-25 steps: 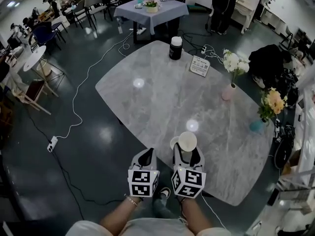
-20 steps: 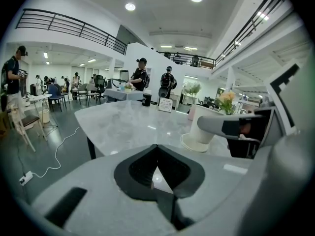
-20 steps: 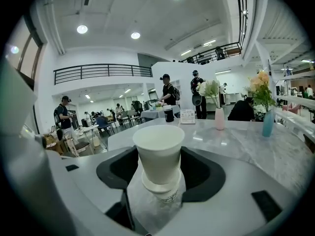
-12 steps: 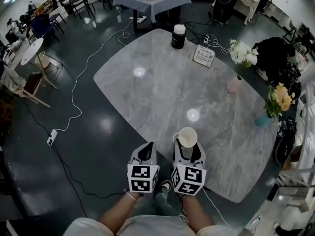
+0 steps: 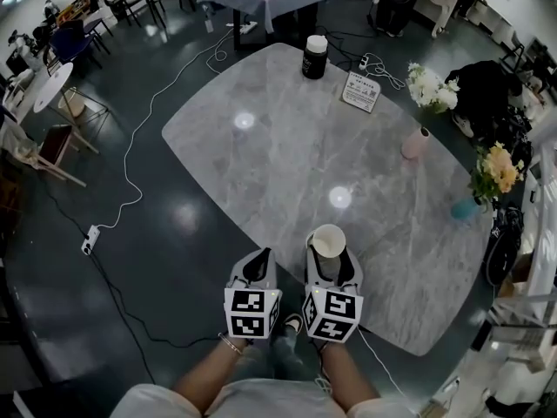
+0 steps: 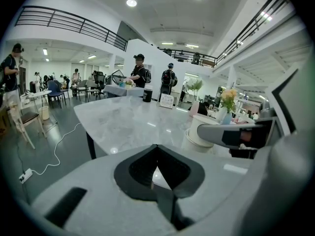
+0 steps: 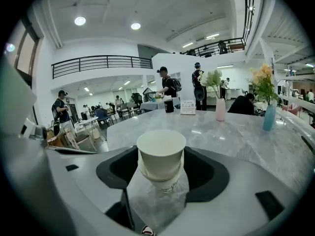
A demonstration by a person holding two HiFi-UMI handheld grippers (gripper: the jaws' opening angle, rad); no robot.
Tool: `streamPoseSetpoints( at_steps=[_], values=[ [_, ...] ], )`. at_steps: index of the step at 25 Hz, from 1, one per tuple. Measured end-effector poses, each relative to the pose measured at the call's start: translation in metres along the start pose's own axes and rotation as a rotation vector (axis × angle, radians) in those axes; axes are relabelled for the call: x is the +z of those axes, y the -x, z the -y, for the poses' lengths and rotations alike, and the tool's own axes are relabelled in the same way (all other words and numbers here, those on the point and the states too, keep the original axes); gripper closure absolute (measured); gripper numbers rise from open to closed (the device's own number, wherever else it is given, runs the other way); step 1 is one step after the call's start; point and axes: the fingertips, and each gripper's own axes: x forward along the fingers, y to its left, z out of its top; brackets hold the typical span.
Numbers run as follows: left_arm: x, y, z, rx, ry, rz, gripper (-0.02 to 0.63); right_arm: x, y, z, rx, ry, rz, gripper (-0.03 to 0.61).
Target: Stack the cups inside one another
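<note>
A white paper cup stack [image 5: 328,242] is nested together and stands upright over the near edge of the grey marble table [image 5: 278,146]. My right gripper [image 5: 329,261] is shut on it. In the right gripper view the stack [image 7: 161,156] fills the gap between the jaws of the right gripper [image 7: 161,173], with a clear wrapper around its lower part. Just to its left, off the table edge, my left gripper [image 5: 257,266] is shut and holds nothing. The left gripper view shows the left gripper [image 6: 157,154] with its jaws closed together, and the cup stack [image 6: 199,134] to the right.
On the table's far side stand a black canister with a white lid [image 5: 314,57] and a small sign card [image 5: 359,91]. A pink vase with white flowers [image 5: 416,142] and a teal vase with yellow flowers [image 5: 464,207] stand at the right. Chairs, cables and people lie beyond.
The view has shifted slightly toward the table. Both grippers keep their places side by side, and the right one still holds the cup stack.
</note>
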Motion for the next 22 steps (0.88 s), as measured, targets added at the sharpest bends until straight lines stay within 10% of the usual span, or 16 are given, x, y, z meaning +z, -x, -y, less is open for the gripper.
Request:
streamPoseSetpoints(
  at_steps=[22],
  values=[
    [-0.002, 0.009, 0.001, -0.001, 0.002, 0.004, 0.617, -0.009, 0.019, 0.000, -0.028, -0.015, -0.030, 0.327]
  ],
)
